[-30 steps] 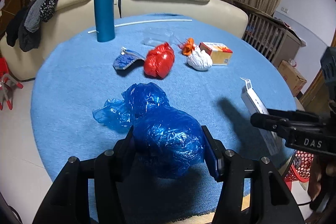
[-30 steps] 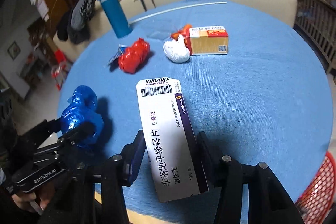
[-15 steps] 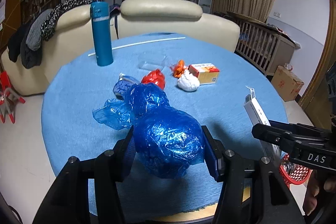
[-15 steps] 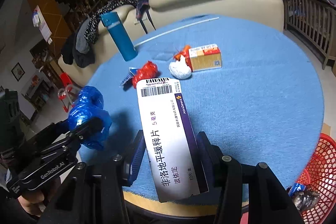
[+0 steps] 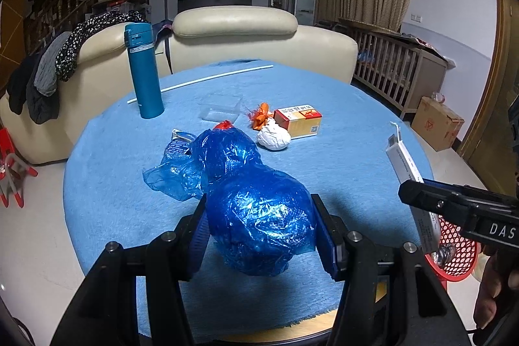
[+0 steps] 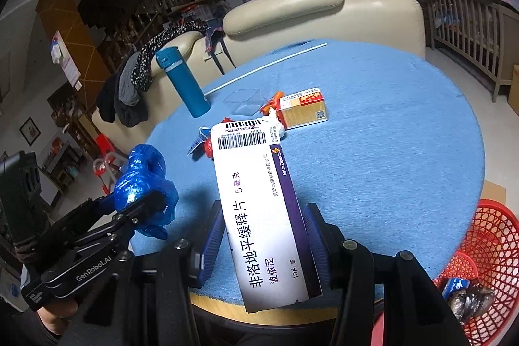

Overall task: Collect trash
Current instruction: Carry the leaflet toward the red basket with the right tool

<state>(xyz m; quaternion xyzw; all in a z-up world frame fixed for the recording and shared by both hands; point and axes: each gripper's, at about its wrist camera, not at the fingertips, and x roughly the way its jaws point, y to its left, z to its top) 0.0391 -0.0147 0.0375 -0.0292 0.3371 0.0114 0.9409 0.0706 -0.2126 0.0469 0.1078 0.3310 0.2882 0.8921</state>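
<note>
My left gripper (image 5: 264,229) is shut on a crumpled blue plastic bag (image 5: 256,216) and holds it above the near edge of the round blue table (image 5: 340,164). My right gripper (image 6: 264,244) is shut on a white and purple medicine box (image 6: 259,203), also raised above the near edge. On the table lie a white paper ball (image 5: 274,138), an orange wrapper (image 5: 261,117), a small orange carton (image 5: 298,120), a blue foil packet (image 5: 176,145) and a red bag (image 5: 223,125), mostly hidden behind the blue bag. A red mesh basket (image 6: 486,255) with some trash stands on the floor at the right.
A teal bottle (image 5: 144,75) stands at the table's back left, with a white rod (image 5: 201,80) and a clear plastic tray (image 5: 220,109) near it. A cream sofa (image 5: 236,34) draped with clothes is behind. A cardboard box (image 5: 438,127) sits on the floor at right.
Both grippers have risen and drawn back from the table with their loads; the table's objects look smaller and the red basket has come further into view.
</note>
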